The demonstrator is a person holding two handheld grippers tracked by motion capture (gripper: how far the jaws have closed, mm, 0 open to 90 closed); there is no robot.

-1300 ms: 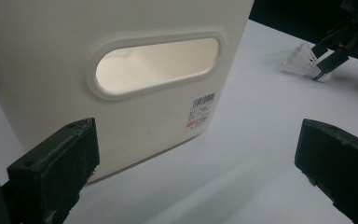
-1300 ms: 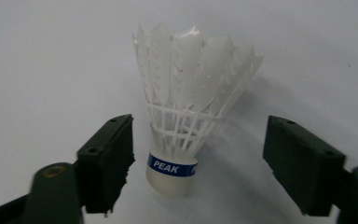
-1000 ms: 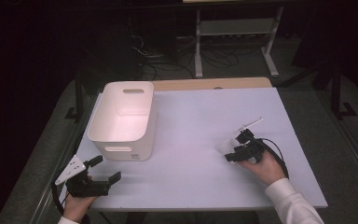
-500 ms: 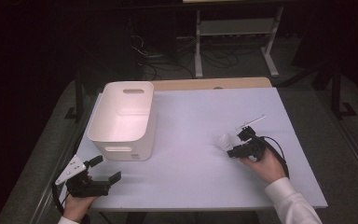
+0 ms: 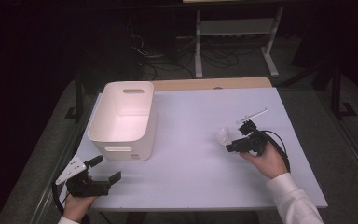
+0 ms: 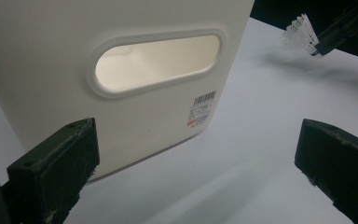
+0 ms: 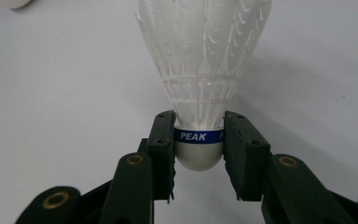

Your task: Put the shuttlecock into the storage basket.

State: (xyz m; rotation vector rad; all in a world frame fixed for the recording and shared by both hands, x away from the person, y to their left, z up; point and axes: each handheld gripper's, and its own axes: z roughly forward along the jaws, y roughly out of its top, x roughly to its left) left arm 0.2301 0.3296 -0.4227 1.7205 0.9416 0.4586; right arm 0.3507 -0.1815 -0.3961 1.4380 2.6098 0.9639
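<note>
Now my right gripper (image 7: 198,140) has its fingers clenched on the shuttlecock (image 7: 200,70) at its cork, feathers pointing away from me, right of centre above the tabletop (image 5: 191,121). Bin (image 5: 123,116) lies left; left gripper (image 5: 95,175) hangs released beside it.

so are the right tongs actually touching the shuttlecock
Touching. In the right gripper view both jaws of the right tongs press against the blue-banded base of the shuttlecock.
</note>
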